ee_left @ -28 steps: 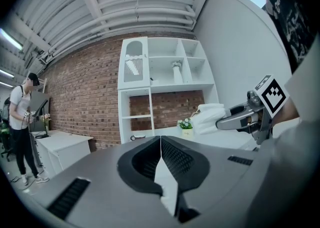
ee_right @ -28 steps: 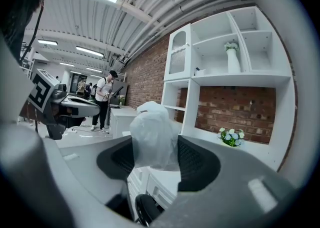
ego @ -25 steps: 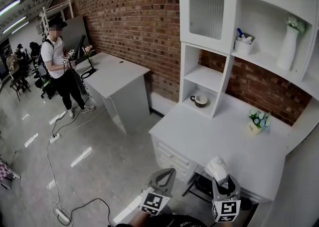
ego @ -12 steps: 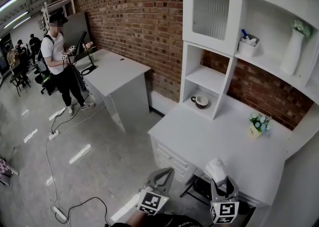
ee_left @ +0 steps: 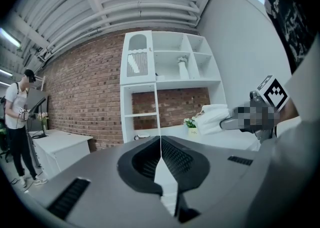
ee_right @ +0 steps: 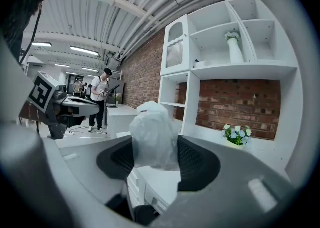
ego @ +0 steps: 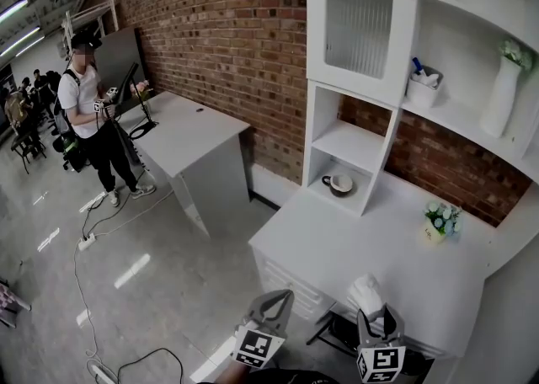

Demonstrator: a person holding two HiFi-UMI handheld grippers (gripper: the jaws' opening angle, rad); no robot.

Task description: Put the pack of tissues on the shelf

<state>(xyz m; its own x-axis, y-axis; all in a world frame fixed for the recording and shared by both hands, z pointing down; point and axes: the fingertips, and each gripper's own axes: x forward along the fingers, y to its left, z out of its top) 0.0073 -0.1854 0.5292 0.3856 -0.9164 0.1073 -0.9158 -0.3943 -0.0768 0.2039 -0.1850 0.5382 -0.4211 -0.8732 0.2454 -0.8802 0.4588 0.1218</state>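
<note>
Brick wall (ego: 219, 29) at back, glossy grey floor (ego: 168, 273), white desk (ego: 337, 243) with a white shelf unit (ego: 324, 134) standing on its rear. Shelf unit has a ribbed glass door (ego: 362, 16) up top and open cubbies below. A cup (ego: 338, 183) sits in the lowest cubby. A small tub (ego: 424, 88) with items in it and a tall white vase (ego: 503, 96) with flowers are on the upper right shelf, apart from each other. Small flower pot (ego: 440, 222) is on the desk, right of the cubbies.

Right gripper (ego: 377, 317) is at the bottom of the head view, by the desk's near edge, jaws clamped on the pack of tissues (ee_right: 152, 132). Pack is white and plastic-wrapped, pads pressing both its sides, top poking up past the jaws. Pack is in the air, well apart from the shelves and not on any shelf.

Left gripper (ego: 283, 295) is just left of it, over the floor in front of the desk, jaws closed tip to tip, nothing between. Both grippers face the shelf unit.

Person (ego: 88, 104) in a white t-shirt stands far left by a second grey table (ego: 189, 130), well apart. Cable (ego: 88, 231) lies on the floor.
</note>
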